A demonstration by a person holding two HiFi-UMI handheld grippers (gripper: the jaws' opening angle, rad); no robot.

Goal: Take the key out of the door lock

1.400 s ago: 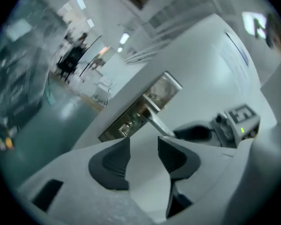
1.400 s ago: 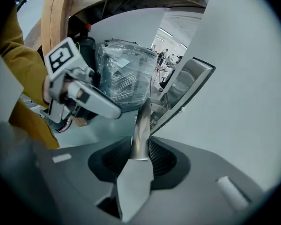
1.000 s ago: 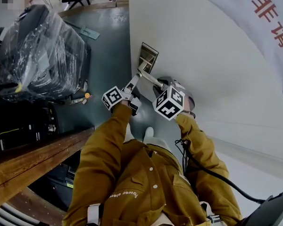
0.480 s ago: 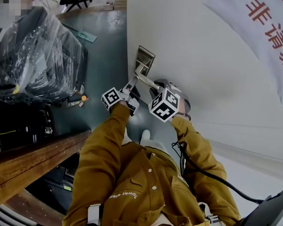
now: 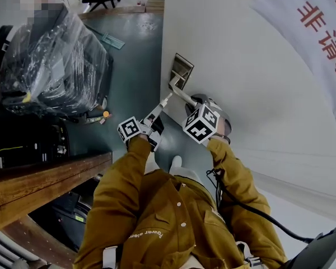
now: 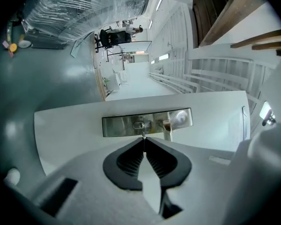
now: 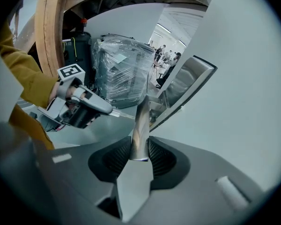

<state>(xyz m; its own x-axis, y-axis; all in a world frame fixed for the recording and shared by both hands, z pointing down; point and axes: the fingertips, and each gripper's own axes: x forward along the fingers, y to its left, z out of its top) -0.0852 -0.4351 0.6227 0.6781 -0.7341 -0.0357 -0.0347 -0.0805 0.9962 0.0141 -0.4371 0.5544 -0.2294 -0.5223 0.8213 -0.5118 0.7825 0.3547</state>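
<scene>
At a white door [image 5: 241,83], a person in a mustard jacket [image 5: 157,217] works with 2 handheld claws. The left claw [image 6: 144,140] is closed almost completely, its ribbed pads pinching the thin metal key [image 6: 143,135], which pokes out from the pad tips straight toward the keyhole [image 6: 139,124] in the brushed-steel lock plate [image 6: 126,124]. In the left gripper view the key sits right at the keyhole, and no view shows whether its tip is inside. The right claw [image 7: 140,146] is clamped on the free end of the steel door handle [image 7: 141,121], with 1 pad pressed against each side of the lever. In the right gripper view the key's blade shows beyond the left claw's tips, pointing at the lock behind the handle. From the head view, both claws meet in front of the lock plate, the left lower and farther from the door, the right close against the handle. A plastic-wrapped bundle [image 5: 56,66] stands on the grey-green floor [image 5: 137,55] to the left, and a white banner [image 5: 313,21] with red characters hangs at the upper right.
</scene>
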